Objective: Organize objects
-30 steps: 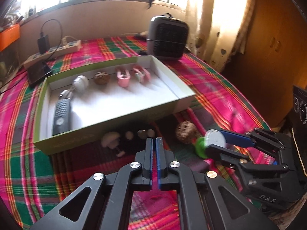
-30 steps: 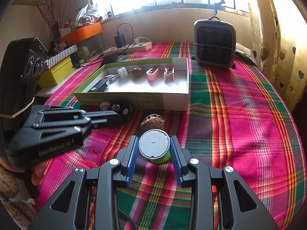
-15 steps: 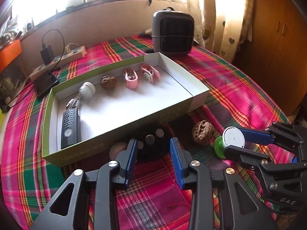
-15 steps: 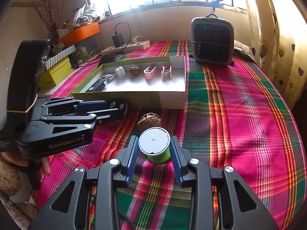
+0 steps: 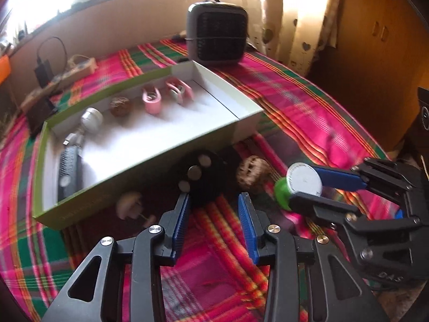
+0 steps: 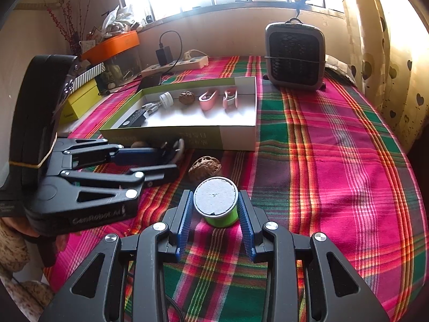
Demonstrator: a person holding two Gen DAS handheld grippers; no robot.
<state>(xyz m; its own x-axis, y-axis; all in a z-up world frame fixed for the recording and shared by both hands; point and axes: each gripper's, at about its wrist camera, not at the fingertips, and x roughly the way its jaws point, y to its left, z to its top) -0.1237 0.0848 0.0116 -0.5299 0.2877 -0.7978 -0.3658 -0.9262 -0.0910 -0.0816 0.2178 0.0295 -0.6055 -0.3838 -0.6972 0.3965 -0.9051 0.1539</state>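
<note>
My right gripper is shut on a green spool with a white top and holds it just above the plaid cloth; it also shows in the left wrist view. My left gripper is open, its fingertips just short of a black object with round buttons that lies in front of the green and white box. A walnut lies between the black object and the spool. In the box lie a remote, a white adapter, a walnut and two pink clips.
A small pale mushroom-like item lies by the box's front wall. A grey heater stands behind the box. A power strip and a phone lie at the back left. An orange box sits on the left shelf.
My left gripper has opened from shut and moved forward toward the black object. My right gripper has kept hold of the spool, roughly in place.
</note>
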